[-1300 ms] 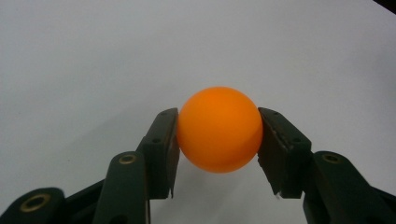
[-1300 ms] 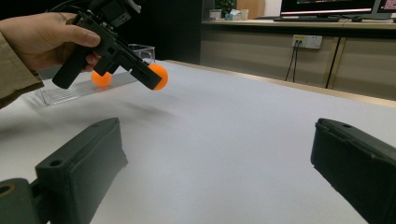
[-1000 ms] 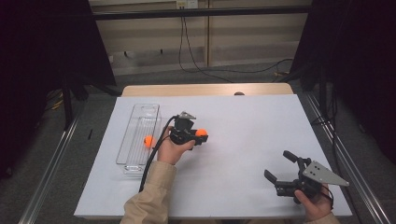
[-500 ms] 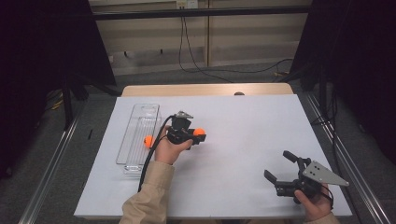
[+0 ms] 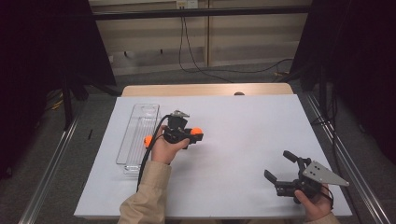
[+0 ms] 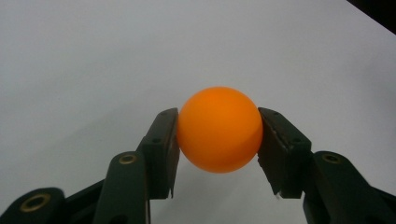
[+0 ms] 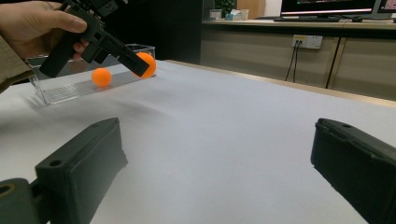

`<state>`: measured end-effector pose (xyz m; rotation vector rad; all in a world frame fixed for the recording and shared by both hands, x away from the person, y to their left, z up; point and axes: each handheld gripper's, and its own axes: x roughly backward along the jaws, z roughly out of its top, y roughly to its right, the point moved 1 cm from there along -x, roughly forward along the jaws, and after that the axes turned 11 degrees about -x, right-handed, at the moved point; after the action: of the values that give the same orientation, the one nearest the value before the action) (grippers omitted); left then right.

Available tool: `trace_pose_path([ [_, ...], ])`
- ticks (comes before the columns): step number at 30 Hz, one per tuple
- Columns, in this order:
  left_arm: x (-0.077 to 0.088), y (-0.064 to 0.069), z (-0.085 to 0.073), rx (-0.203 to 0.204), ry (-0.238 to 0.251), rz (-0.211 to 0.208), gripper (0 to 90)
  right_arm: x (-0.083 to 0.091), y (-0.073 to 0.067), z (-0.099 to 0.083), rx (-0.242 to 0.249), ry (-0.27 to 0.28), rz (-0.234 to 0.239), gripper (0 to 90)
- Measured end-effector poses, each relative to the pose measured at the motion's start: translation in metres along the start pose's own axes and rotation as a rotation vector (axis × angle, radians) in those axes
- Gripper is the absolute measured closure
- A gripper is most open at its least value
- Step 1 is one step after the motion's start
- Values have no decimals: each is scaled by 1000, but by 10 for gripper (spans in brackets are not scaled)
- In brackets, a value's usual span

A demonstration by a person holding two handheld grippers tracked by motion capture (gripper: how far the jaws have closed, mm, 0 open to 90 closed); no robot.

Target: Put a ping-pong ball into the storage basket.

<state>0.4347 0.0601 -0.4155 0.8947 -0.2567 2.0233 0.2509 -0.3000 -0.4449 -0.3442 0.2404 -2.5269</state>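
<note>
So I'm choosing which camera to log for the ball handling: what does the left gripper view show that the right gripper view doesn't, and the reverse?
The left gripper view gives a close look at both pads pressed against the held orange ball. The right gripper view adds a second orange ball in the clear tray, the person's hand, and the right gripper standing open. Both show the held ball and the white tabletop.

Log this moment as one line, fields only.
left gripper: shut on orange ball | right gripper: open, idle | second ball: in clear tray
</note>
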Motion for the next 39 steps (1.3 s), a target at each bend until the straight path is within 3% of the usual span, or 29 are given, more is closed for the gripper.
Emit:
trace_pose_path([
  [39,15,-9,-4,34,-17,3,509,0,0,0,-5,3,2,18],
])
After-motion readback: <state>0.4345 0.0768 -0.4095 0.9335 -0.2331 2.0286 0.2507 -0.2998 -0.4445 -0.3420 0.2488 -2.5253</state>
